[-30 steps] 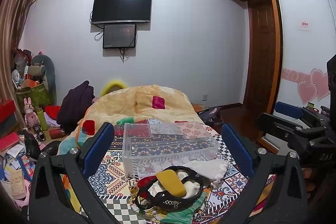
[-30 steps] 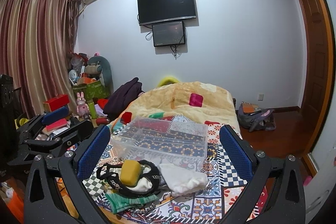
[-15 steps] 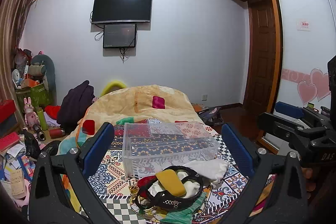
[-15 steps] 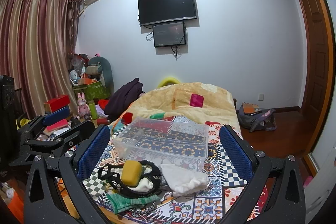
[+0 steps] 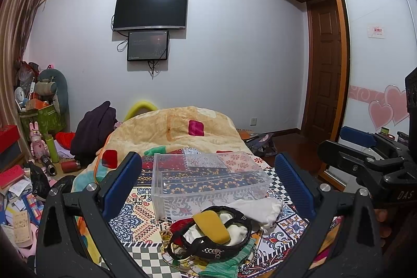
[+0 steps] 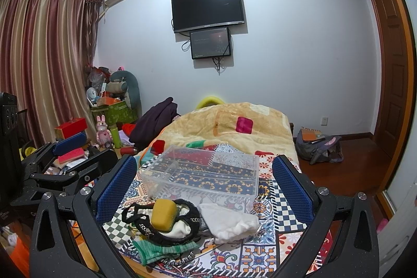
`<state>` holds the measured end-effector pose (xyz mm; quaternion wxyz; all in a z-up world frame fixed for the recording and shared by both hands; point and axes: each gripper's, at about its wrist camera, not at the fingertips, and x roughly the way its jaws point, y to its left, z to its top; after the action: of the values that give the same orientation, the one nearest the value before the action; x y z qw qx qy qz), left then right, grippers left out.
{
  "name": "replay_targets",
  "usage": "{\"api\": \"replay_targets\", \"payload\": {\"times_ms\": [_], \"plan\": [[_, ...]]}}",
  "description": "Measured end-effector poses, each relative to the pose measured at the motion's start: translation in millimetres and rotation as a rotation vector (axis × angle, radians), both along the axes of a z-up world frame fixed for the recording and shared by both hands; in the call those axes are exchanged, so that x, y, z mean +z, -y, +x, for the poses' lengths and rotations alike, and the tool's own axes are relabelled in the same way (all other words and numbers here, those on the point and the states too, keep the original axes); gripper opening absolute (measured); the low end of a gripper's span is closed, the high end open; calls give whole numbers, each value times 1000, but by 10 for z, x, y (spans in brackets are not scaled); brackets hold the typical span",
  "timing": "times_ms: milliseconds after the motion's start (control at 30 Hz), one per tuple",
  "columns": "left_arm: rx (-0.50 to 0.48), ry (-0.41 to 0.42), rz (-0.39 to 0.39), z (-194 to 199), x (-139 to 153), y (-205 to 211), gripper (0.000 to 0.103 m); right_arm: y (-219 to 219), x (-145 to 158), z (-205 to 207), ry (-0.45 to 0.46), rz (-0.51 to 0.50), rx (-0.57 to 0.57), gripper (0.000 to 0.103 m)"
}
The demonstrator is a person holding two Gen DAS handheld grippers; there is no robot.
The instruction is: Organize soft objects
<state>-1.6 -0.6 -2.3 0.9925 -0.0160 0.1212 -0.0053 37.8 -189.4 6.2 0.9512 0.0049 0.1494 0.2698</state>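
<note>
Clear plastic, rectangular and seemingly empty, the storage box [image 6: 206, 173] sits on the patterned patchwork bedspread [image 6: 263, 249] and serves as landmark. Just in front of the box lies the pile to be sorted: a white cloth pouch [image 6: 229, 222], a black braided belt [image 6: 166, 226], a green knitted cloth [image 6: 159, 250] and a yellow sponge block [image 6: 163, 211] on top. The left hand-held gripper [image 5: 208, 189] and right hand-held gripper [image 6: 204, 189] are both spread wide and empty. Judged stage: nothing boxed yet. The next move calls for descending onto one item.
</note>
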Motion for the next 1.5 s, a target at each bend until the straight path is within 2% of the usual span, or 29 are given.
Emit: {"api": "replay_targets", "payload": {"times_ms": [467, 733, 767, 800, 867, 933, 1033, 1100, 1300, 1433, 1500], "plan": [[-21, -11, -12, 13, -16, -15, 103, 19, -24, 18, -11, 7, 1, 103], [-33, -94, -19, 197, -177, -90, 103, 70, -211, 222, -68, -12, -25, 103], [-38, -113, -28, 240, -216, -117, 99, 80, -260, 274, -88, -14, -25, 102], [-43, -140, -39, 291, -263, -154, 90, 84, -305, 324, -110, -17, -28, 98], [-48, -190, -52, 392, -350, -198, 81, 100, -394, 417, -152, -21, -29, 90], [-51, -235, -67, 487, -459, -233, 78, 108, -512, 531, -212, -29, -21, 82], [-64, -291, -73, 609, -629, -250, 75, 105, -652, 625, -273, -45, -3, 74], [-70, -331, -69, 694, -752, -233, 70, 97, -729, 679, -300, -62, 3, 72], [-140, -436, -116, 905, -1043, -174, 65, -4, -961, 760, -363, -130, 32, 70], [-157, -487, -105, 970, -1200, -109, 60, -93, -1129, 824, -408, -183, 48, 70], [-150, -506, -97, 997, -1266, -103, 53, -149, -1213, 876, -432, -219, 43, 70]]}}
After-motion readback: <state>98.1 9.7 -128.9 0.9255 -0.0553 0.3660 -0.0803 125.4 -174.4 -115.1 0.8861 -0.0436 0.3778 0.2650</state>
